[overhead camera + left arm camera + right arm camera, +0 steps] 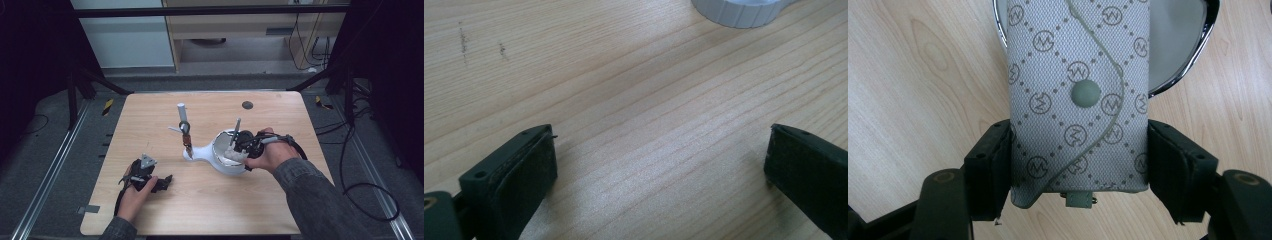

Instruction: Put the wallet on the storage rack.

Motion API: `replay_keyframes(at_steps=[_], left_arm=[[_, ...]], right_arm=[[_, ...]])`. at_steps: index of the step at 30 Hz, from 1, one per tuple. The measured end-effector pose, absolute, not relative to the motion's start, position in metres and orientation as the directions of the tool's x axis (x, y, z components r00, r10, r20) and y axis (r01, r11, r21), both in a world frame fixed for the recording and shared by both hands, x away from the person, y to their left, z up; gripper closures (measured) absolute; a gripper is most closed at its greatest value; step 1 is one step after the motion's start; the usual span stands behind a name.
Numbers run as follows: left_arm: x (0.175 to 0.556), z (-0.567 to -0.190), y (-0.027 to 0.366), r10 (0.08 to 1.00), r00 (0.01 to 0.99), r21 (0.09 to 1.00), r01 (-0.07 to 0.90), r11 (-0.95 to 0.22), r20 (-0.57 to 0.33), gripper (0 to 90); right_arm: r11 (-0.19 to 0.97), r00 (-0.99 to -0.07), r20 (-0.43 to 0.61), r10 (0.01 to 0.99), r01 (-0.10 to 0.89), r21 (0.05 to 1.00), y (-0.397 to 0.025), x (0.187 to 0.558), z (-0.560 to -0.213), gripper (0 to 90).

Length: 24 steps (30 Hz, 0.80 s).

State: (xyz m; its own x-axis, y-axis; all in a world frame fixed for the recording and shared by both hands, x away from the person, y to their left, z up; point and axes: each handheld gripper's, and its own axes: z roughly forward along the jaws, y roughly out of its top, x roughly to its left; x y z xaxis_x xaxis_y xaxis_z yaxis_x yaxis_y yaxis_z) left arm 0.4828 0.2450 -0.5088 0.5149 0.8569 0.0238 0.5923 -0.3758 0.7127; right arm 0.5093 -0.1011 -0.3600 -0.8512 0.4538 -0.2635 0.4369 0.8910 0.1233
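Right gripper [1079,165] is clamping a grey patterned pouch [1079,100] by its two long edges, near the end that carries a small metal clip. The snap button is facing the camera. The far end of the pouch is sitting over the chrome rim of the white bowl-shaped holder [227,159], directly ahead of the jaws. In the high view the right gripper [245,145] is hovering over that holder with the hand wrapped around it.

Left gripper [159,182] is resting on the table [210,205], jaws spread wide, gripping nothing. The holder's ribbed white base [739,12] is lying well ahead of it, untouched.

Risks as I judge them:
- The pouch is soft fabric, pinched only at the edges. It is probably buckling under the squeeze and could slip out or swing while lowering.
- The far end could catch on the chrome rim [1193,65], fold over, and end up hanging half out.
- Nothing is bracing the holder. Pushing down off-centre could tip or slide it, and the left gripper is too far behind it to help.
- The stand with the upright post [183,127], off to the right gripper's left, is close enough to get knocked by a wide swing.
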Motion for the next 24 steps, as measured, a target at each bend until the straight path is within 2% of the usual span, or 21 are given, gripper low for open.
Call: replay_keyframes(at_steps=[24], left_arm=[[0.483,-0.509,0.245,0.855,0.517,0.712,0.591,-0.378,0.025,0.0]], right_arm=[[0.896,-0.852,-0.283,0.44,0.437,0.079,-0.085,0.523,-0.362,32.3]])
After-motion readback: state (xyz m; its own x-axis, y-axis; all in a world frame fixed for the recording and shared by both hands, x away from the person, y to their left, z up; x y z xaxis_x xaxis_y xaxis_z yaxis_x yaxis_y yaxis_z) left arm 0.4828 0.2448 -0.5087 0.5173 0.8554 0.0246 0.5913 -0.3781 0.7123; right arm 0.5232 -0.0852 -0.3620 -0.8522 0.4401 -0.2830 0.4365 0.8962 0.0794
